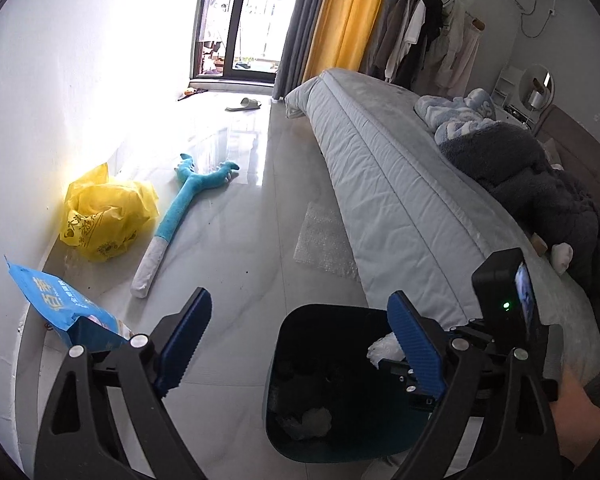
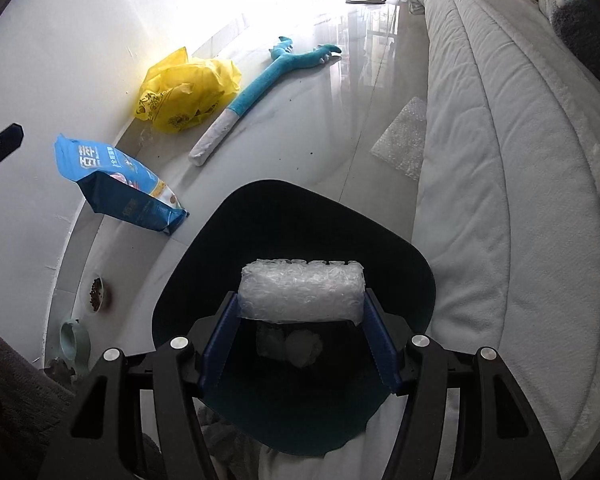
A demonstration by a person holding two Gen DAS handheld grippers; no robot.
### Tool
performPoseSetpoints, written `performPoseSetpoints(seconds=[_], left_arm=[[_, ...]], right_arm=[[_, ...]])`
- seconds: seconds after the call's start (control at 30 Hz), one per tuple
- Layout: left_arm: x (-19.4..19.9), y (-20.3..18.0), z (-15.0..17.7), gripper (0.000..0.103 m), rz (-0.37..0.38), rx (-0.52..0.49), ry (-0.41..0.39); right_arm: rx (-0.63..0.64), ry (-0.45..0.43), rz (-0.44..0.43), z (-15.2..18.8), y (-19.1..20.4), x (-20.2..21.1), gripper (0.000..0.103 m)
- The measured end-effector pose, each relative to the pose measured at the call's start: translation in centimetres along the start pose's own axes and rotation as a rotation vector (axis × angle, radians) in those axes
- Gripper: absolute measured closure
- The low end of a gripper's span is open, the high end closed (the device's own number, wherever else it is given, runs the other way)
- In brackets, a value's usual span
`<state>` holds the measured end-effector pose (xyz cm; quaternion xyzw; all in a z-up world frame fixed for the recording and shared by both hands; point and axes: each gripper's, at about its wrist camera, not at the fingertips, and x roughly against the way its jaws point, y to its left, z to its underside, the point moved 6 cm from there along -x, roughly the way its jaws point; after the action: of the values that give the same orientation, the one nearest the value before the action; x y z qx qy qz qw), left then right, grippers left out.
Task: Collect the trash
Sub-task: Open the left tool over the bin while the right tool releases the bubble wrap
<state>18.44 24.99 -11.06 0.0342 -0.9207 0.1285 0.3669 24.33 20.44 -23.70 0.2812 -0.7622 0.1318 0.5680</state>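
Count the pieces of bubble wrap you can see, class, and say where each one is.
3: a roll clamped in the right gripper above the bin, crumpled wrap inside the bin, a flat sheet beside the bed. More may be hidden.

Blue bag beside the yellow bag: large white Chinese characters, blurred; yellow bag carries dark print, also unreadable.

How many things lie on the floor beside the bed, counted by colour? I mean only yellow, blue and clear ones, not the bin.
Yellow: 1, the plastic bag.
Blue: 2, the pet food bag and the plush toy.
Clear: 1, the bubble wrap sheet.
Total: 4.
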Motion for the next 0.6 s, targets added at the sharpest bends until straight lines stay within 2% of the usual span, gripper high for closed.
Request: performPoseSetpoints(seconds=[0.2, 0.3, 0.4, 0.6], left_arm=[[1.6, -1.1, -1.4, 0.011, 0.024, -0.007, -0.075], [2.3, -1.3, -2.0, 0.010, 0.030, -0.003, -0.105], [2.8, -1.3, -2.5, 0.010, 0.006, -0.006, -0.129], [4.1, -2.4, -3.6, 0.010, 0.012, -0.013, -0.180]], right_arm=[[0.013, 0.023, 0.032, 0.5, -0.4, -0.5, 0.040], [0.008, 0.032, 0.033, 0.7, -0.6, -0.7, 0.032], [0.018, 0.043, 0.031, 0.9, -0.3, -0.9, 0.029], [0.022, 0.007, 0.031, 0.7, -0.1, 0.7, 0.025]])
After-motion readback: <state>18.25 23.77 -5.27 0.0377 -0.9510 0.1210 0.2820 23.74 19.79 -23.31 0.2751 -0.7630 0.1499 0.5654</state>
